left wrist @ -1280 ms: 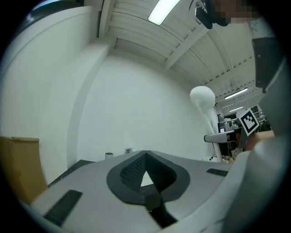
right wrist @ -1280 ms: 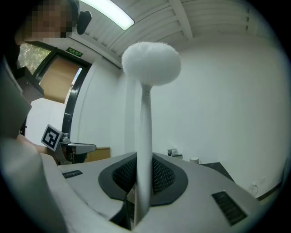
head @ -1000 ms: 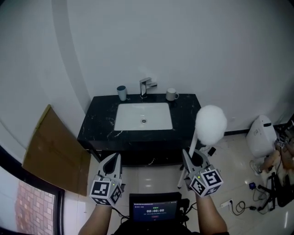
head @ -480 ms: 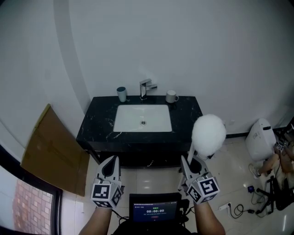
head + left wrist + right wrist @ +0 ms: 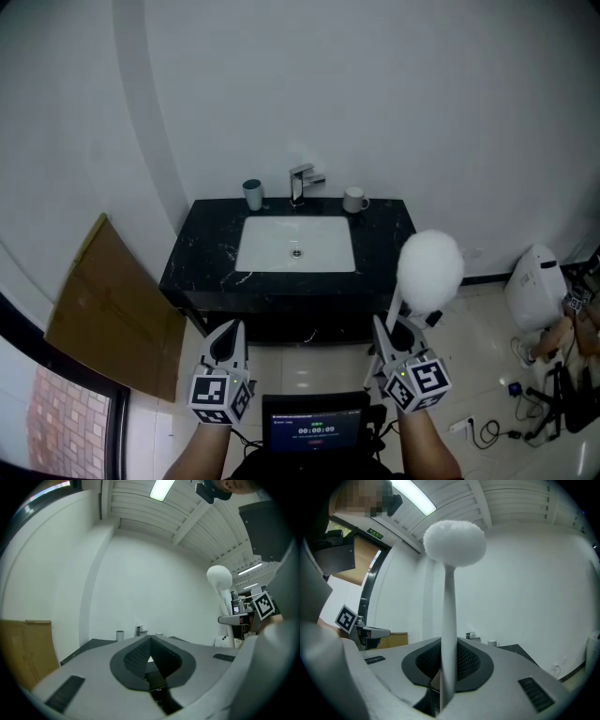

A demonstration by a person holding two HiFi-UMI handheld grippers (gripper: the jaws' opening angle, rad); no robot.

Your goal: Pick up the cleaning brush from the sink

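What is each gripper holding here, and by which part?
The right gripper clamps the cleaning brush by its handle's lower end, fluffy head up. The left gripper is shut and empty.

The cleaning brush (image 5: 429, 265) has drawn back slightly.

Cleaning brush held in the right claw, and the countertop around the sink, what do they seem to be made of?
Cleaning brush: the head looks like soft white fluffy fibre, maybe foam, given its fuzzy outline; the handle seems to be smooth matte white plastic. Countertop: probably polished black marble or imitation stone, dark and glossy with pale veins.
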